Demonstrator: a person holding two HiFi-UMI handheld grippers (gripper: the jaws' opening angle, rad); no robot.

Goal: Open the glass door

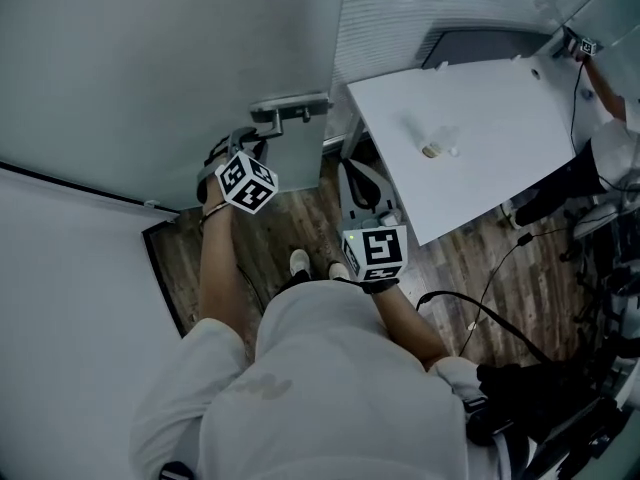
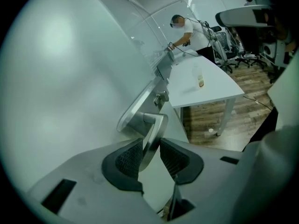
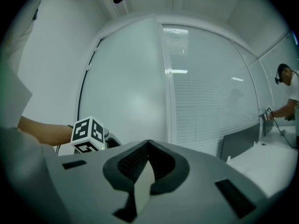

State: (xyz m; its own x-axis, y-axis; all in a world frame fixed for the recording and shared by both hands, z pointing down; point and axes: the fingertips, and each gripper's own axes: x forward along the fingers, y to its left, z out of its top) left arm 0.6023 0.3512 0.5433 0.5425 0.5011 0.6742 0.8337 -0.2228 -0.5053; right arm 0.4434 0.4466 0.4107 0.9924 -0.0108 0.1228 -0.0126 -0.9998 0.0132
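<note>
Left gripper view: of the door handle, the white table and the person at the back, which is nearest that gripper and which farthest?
1. Door handle, between the left gripper's jaws.
2. White table, to the right, past the handle.
3. Person, at the table's far end, top of the view.

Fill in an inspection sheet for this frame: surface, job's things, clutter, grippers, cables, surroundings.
Surface: wooden floor; white table at right.
Job's things: frosted glass door with its metal door handle.
Clutter: one small bottle-like item on the table.
Grippers: left hand-held gripper closed on the door handle; right hand-held gripper shut, empty.
Cables: black cables on the floor at right.
Surroundings: second person at the table's far end; office chairs.
</note>
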